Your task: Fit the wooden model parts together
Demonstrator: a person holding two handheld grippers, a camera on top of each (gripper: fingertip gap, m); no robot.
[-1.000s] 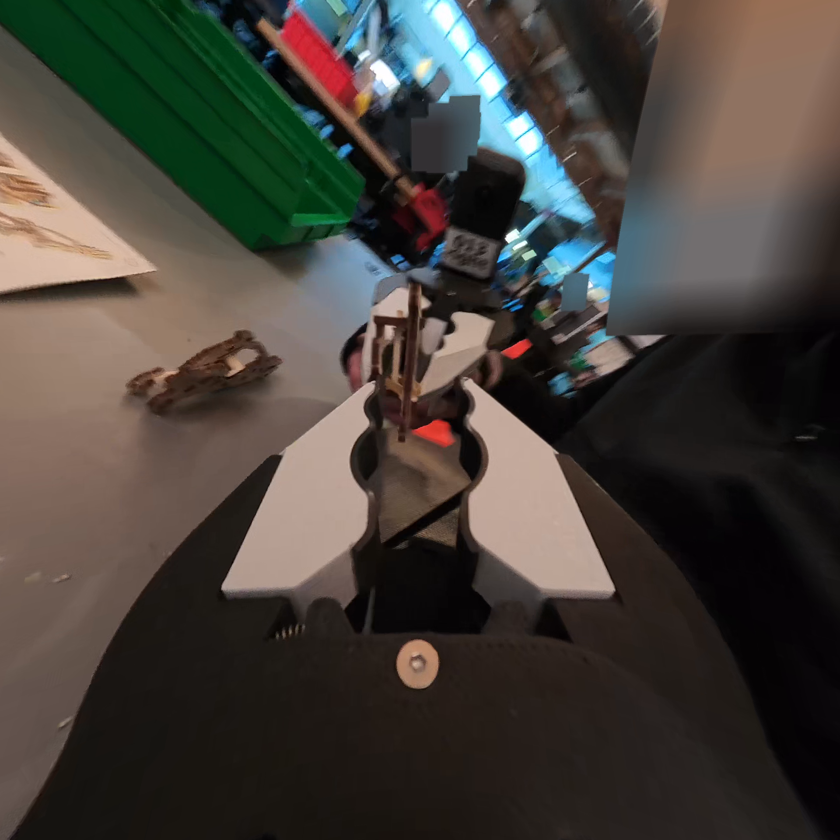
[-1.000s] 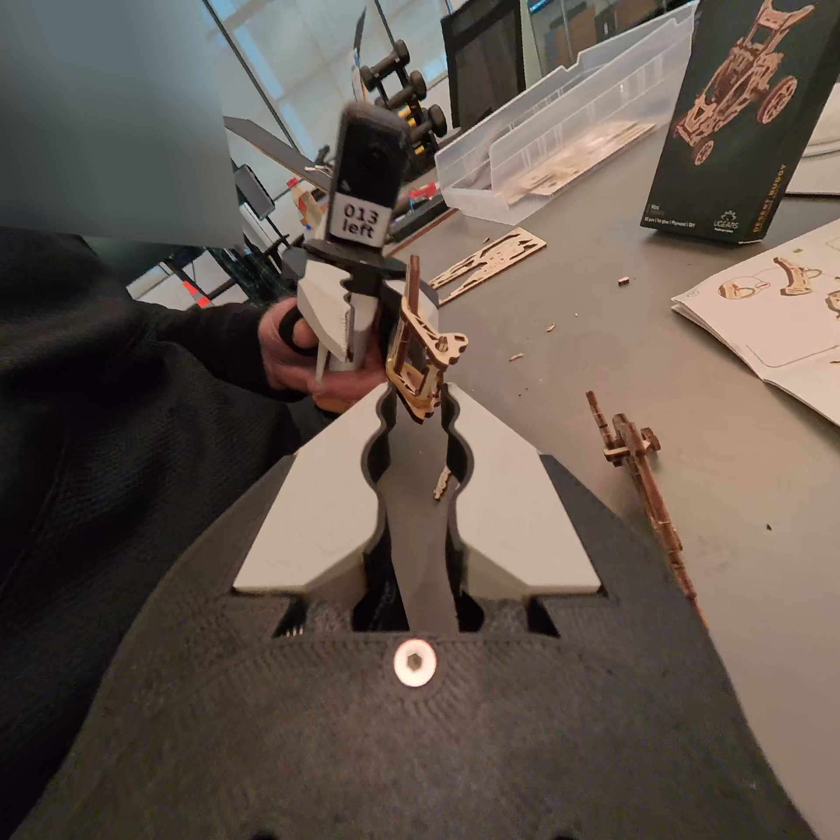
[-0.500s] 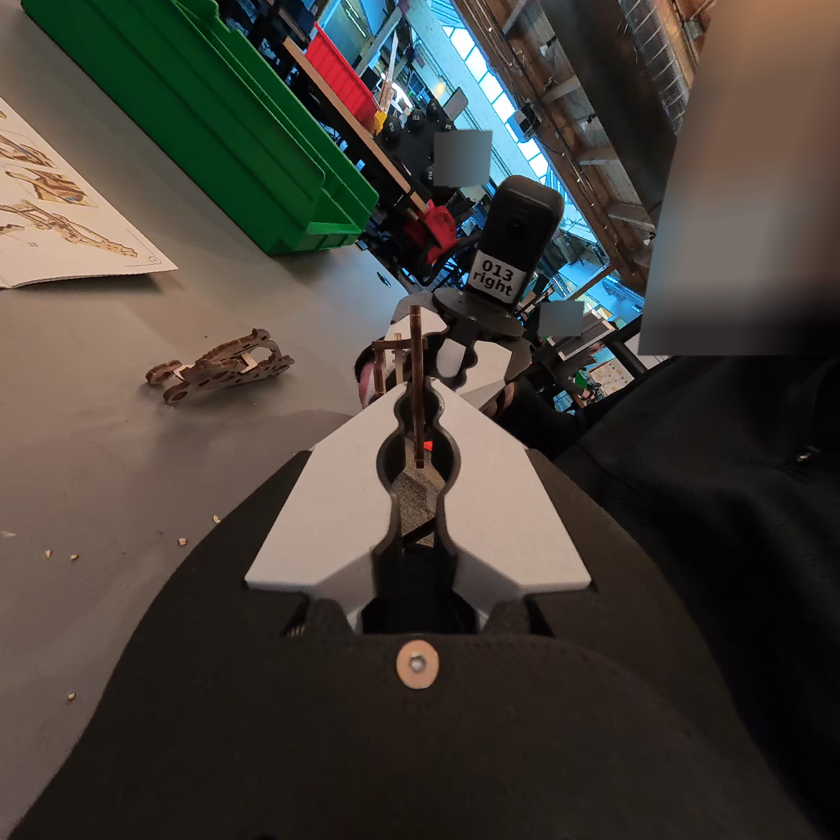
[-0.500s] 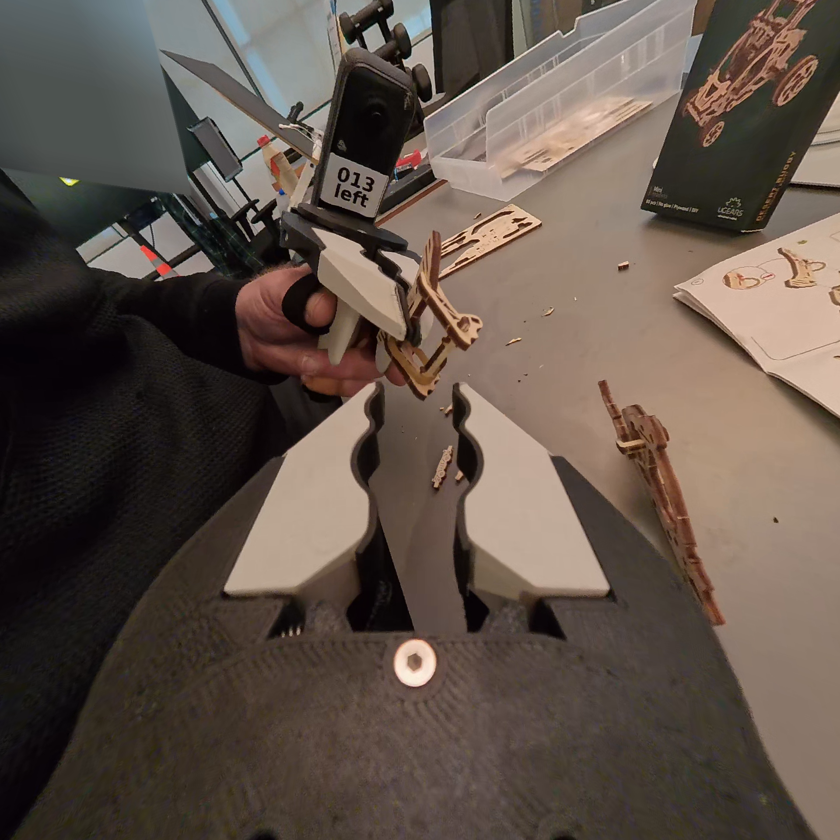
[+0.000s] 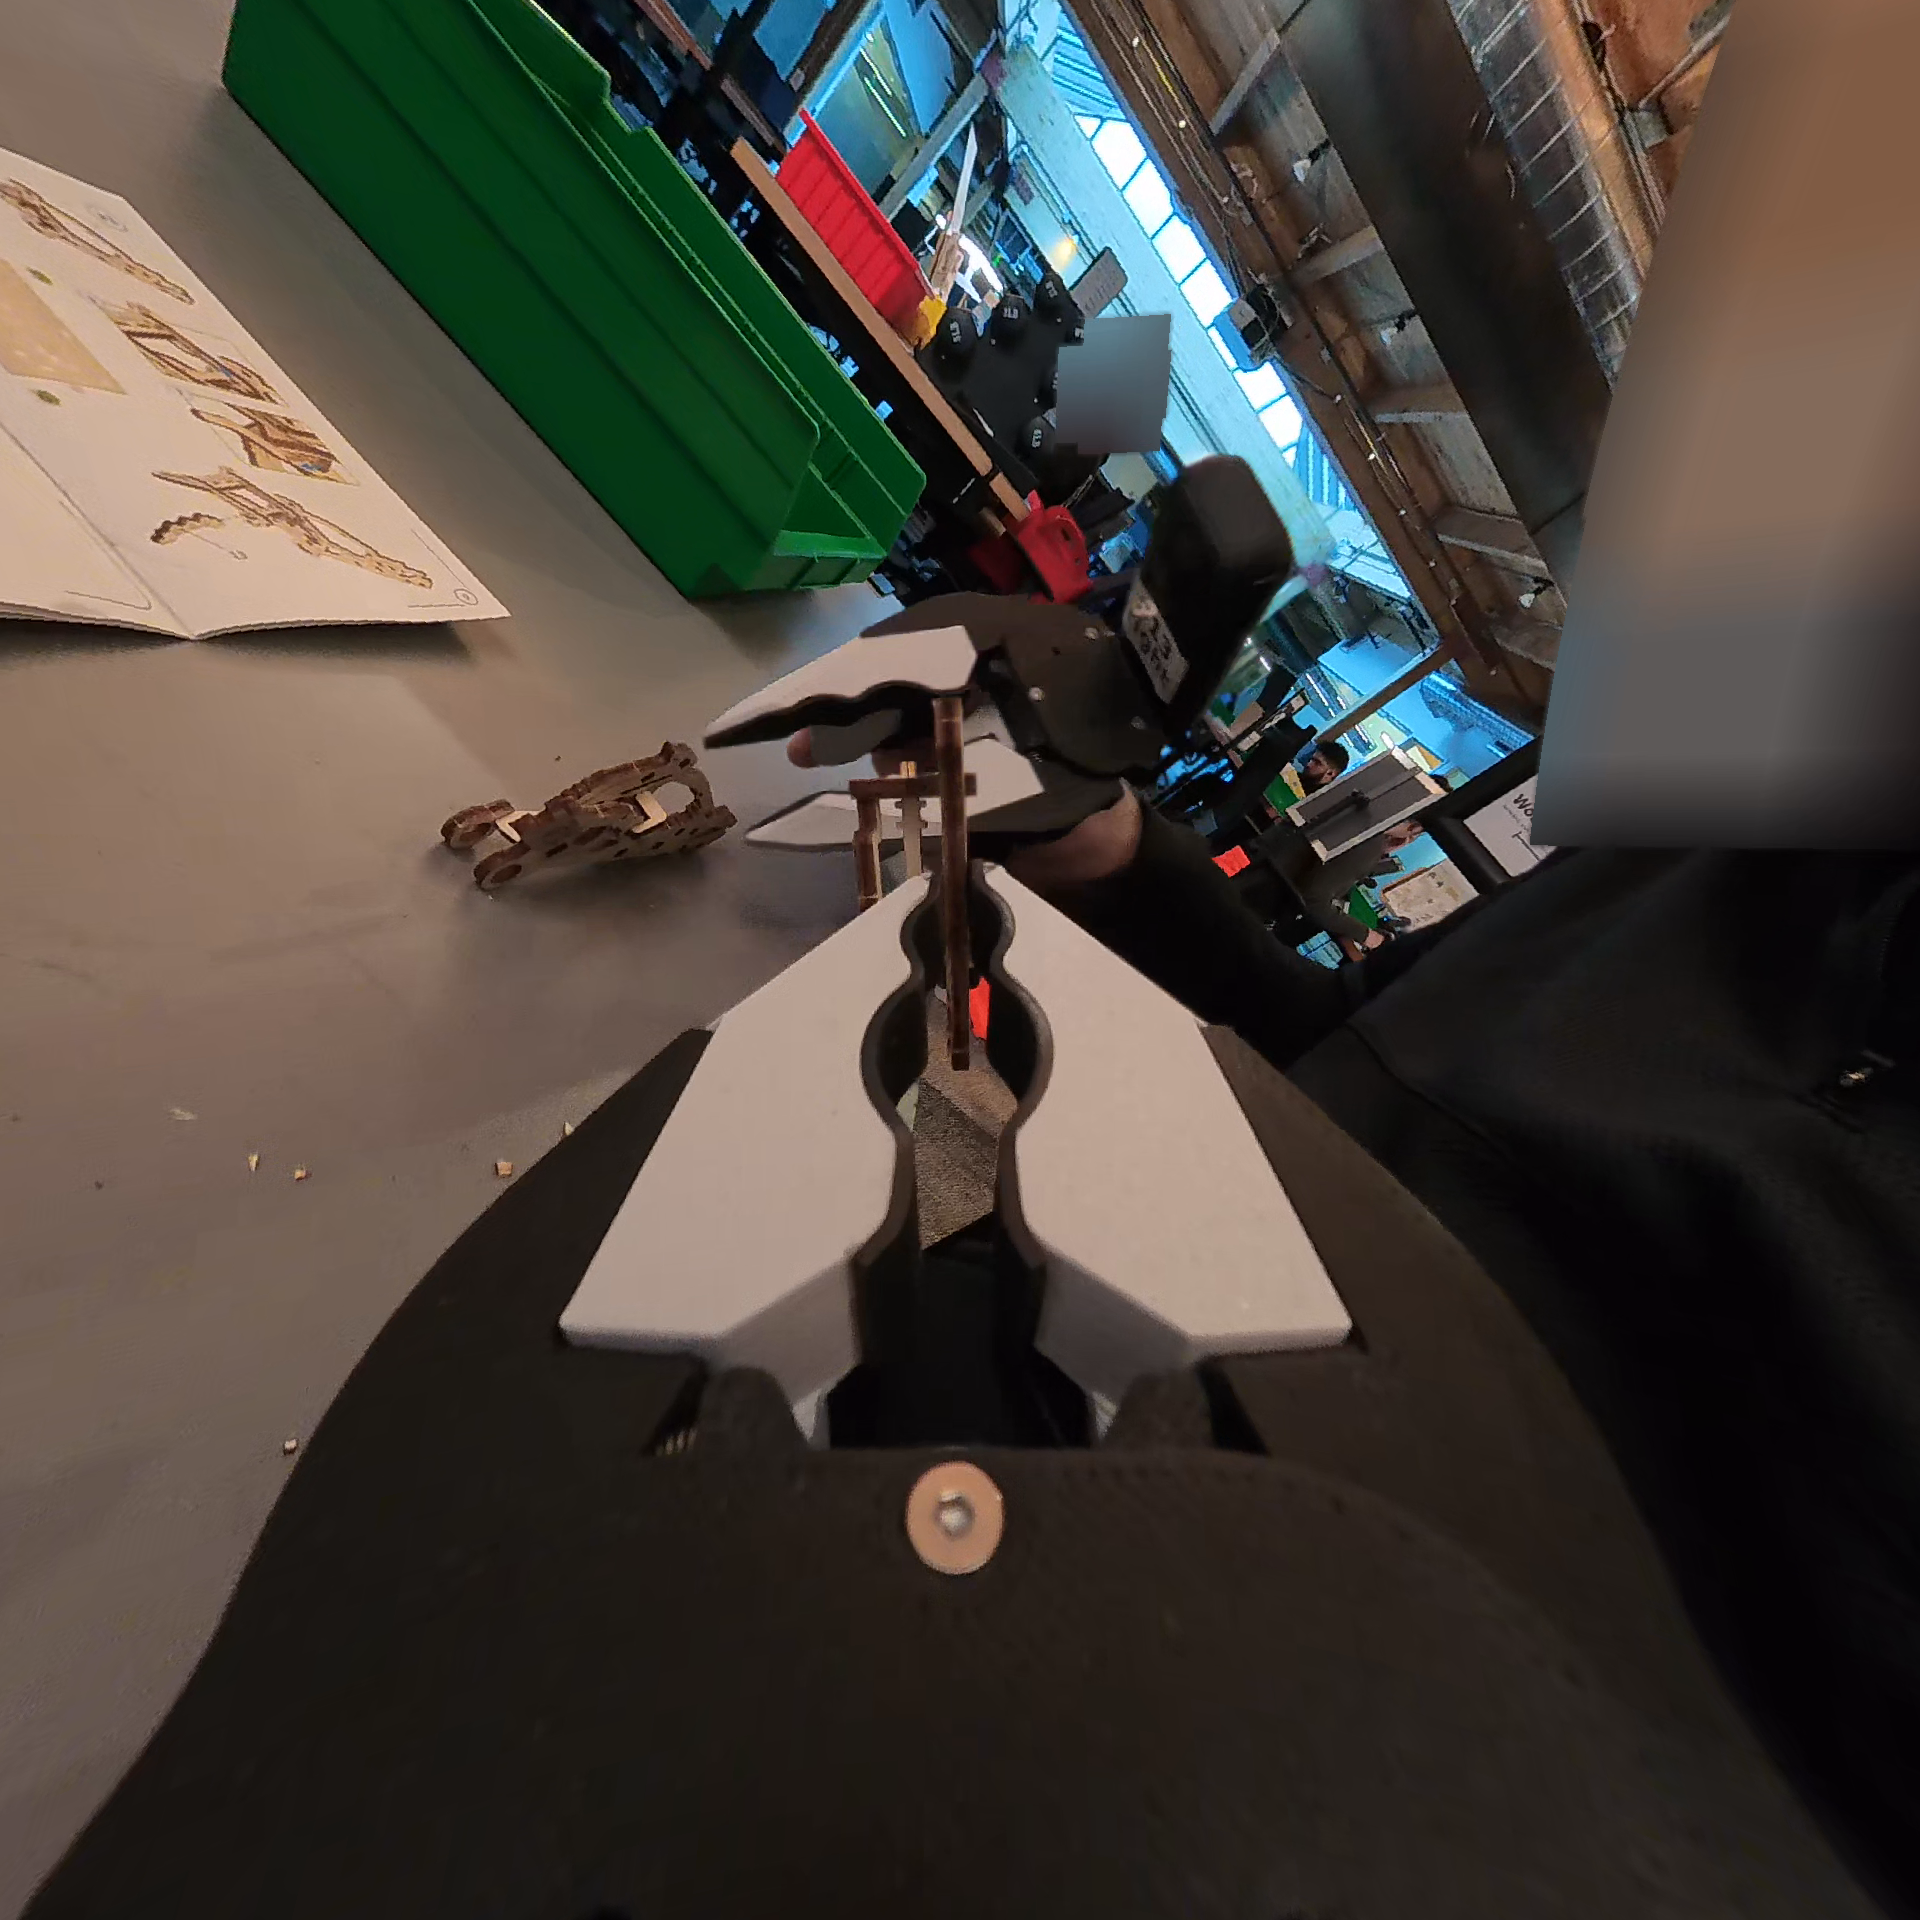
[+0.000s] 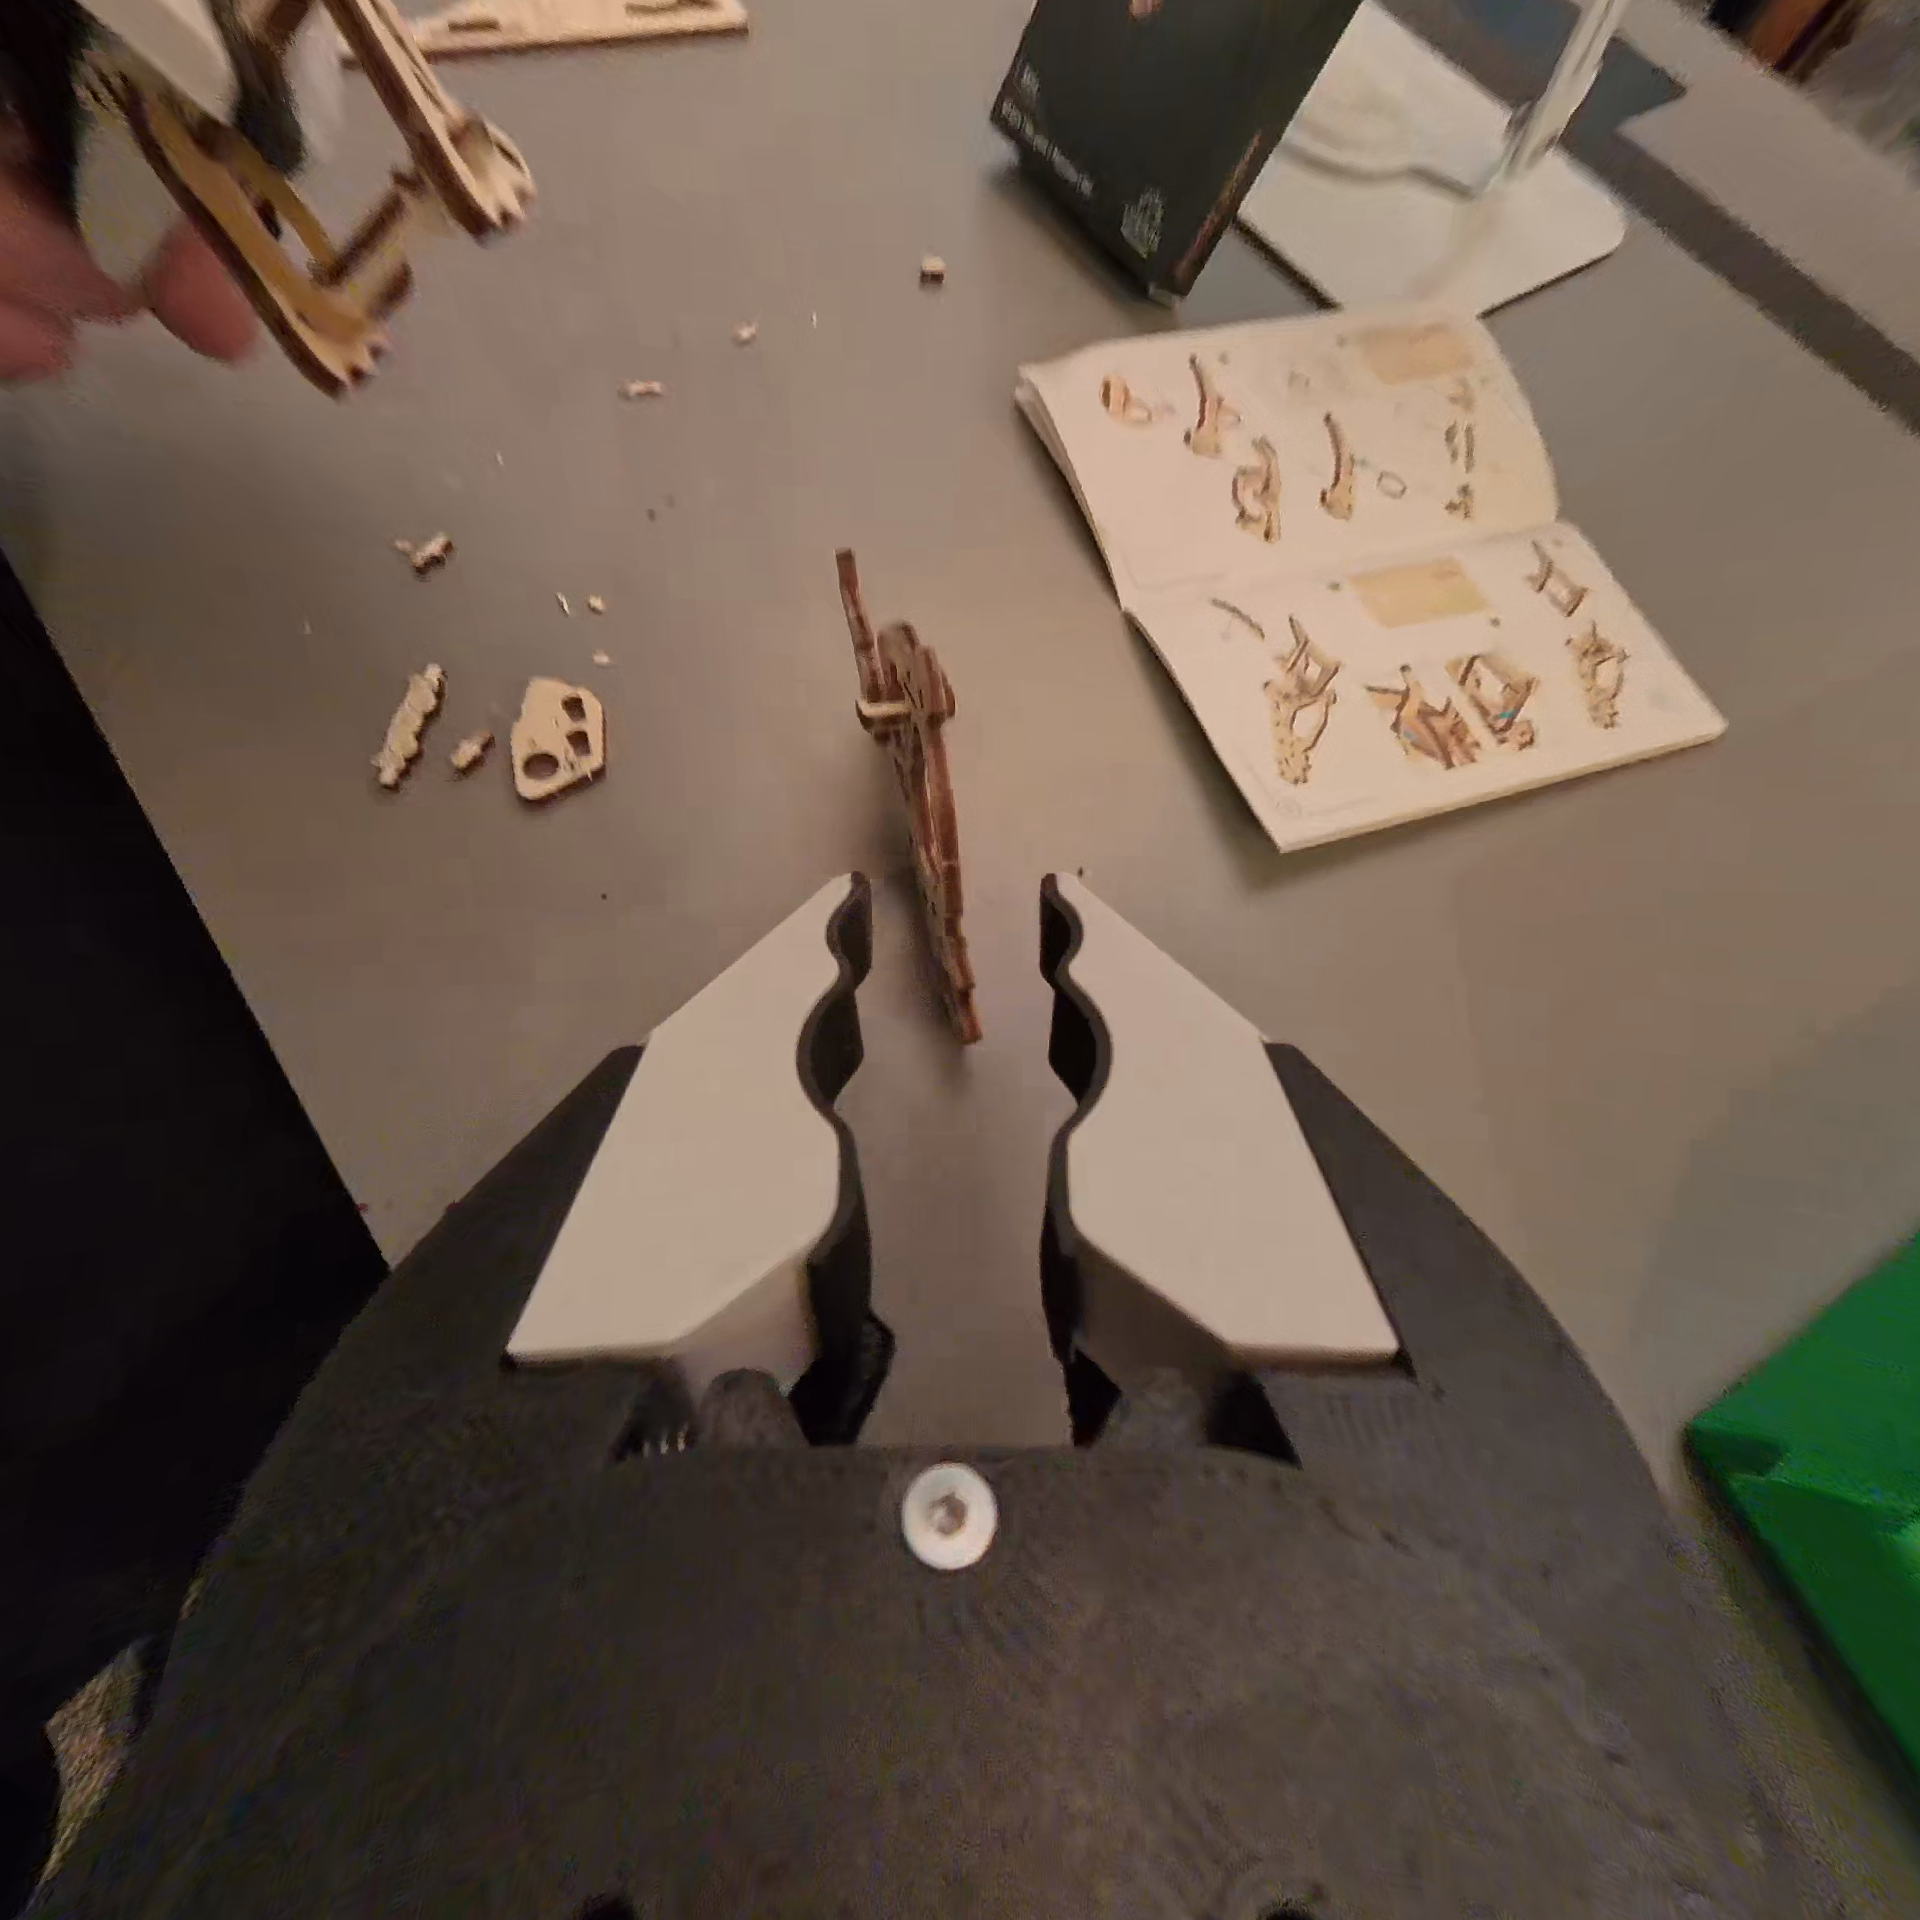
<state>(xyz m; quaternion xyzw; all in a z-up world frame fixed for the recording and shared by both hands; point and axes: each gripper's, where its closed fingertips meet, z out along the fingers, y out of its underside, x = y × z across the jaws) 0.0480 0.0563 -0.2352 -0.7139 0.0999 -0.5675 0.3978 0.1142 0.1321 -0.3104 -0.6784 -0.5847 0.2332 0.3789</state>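
My left gripper (image 5: 951, 883) is shut on a pale wooden frame part (image 5: 948, 769) and holds it edge-on above the table. The frame also shows at the top left of the right wrist view (image 6: 291, 208), next to a hand (image 6: 104, 291). My right gripper (image 6: 956, 894) is open and empty, pointing down at the table. A dark wooden sub-assembly (image 6: 914, 790) lies on the table with its near end between the right fingertips, not touching them. In the left wrist view the sub-assembly (image 5: 592, 821) lies left of the right gripper (image 5: 748, 788).
The grey table (image 6: 1351, 1039) carries an open instruction booklet (image 6: 1371, 582), a dark product box (image 6: 1174, 135), small loose wooden pieces (image 6: 556, 738) and chips. A green bin (image 5: 582, 260) stands at the back of the left wrist view and shows at the right edge (image 6: 1818, 1507). Spacing between my two grippers at the tips: around 12 cm.
My right gripper has left the wooden frame, swung down toward the table and opened wider over the sub-assembly. My left gripper has closed on the frame and keeps hold of it.
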